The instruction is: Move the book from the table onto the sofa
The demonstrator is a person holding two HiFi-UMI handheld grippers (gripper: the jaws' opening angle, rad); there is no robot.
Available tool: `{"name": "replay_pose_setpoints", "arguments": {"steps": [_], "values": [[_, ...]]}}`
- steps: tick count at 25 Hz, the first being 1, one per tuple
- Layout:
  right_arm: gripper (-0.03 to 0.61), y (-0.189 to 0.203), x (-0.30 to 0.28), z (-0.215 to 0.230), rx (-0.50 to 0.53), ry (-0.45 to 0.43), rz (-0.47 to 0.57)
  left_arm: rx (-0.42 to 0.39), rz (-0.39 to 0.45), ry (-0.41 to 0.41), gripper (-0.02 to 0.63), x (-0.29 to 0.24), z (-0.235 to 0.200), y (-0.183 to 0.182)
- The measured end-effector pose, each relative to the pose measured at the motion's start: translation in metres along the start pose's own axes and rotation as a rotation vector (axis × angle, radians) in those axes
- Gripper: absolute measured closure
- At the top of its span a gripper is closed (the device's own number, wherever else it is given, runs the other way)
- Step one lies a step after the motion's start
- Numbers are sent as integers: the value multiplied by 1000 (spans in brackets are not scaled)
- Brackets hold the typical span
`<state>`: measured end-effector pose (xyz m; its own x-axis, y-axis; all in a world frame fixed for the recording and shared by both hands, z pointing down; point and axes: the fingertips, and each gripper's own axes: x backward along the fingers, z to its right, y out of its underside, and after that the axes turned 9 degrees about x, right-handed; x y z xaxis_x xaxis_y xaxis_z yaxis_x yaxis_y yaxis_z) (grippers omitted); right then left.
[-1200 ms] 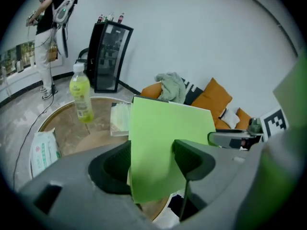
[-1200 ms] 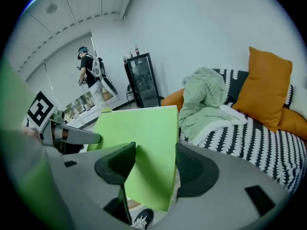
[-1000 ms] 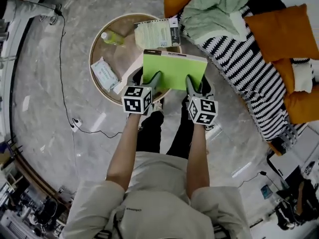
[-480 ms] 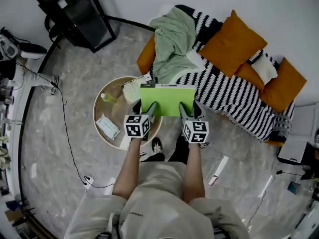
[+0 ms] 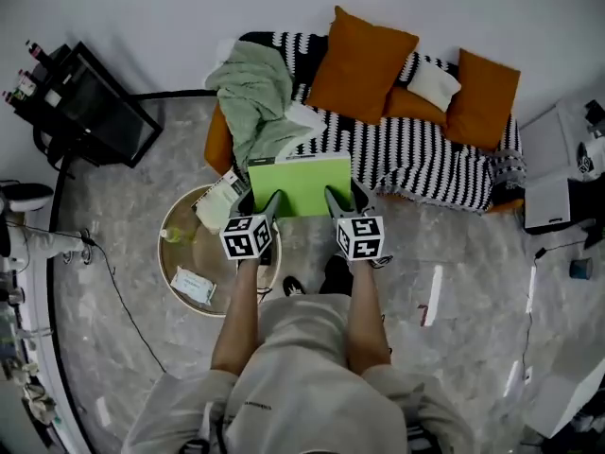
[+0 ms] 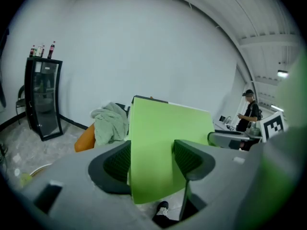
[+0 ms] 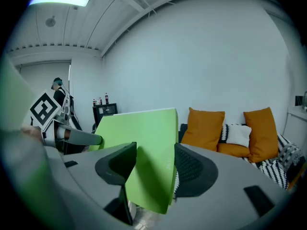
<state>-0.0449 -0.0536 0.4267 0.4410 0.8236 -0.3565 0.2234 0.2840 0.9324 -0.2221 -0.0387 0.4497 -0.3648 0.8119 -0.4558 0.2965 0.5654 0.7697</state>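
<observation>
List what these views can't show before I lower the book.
Head view: the flat green book hides part of the black-and-white striped sofa's front edge; print along the book's far edge is too small.
Left gripper view: the book blocks most of the sofa.
Head view: the white packet on the round wooden table is too small to identify.

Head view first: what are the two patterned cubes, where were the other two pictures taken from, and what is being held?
A camera on a person's head looks down at their arms. Each hand holds a tool, and the cubes are part of those. The left tongs and right tongs both clamp one green book, in the air by the striped sofa, off the round table. A bottle, a packet and a booklet lie there. The other pictures come from cameras riding on each tool, looking along its jaws.
</observation>
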Motion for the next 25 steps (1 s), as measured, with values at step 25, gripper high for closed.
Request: {"name": "replay_pose_setpoints", "arguments": {"steps": [25], "values": [[352, 41, 29, 265, -196, 276, -58, -186, -193, 251, 330, -225, 202, -12]]}}
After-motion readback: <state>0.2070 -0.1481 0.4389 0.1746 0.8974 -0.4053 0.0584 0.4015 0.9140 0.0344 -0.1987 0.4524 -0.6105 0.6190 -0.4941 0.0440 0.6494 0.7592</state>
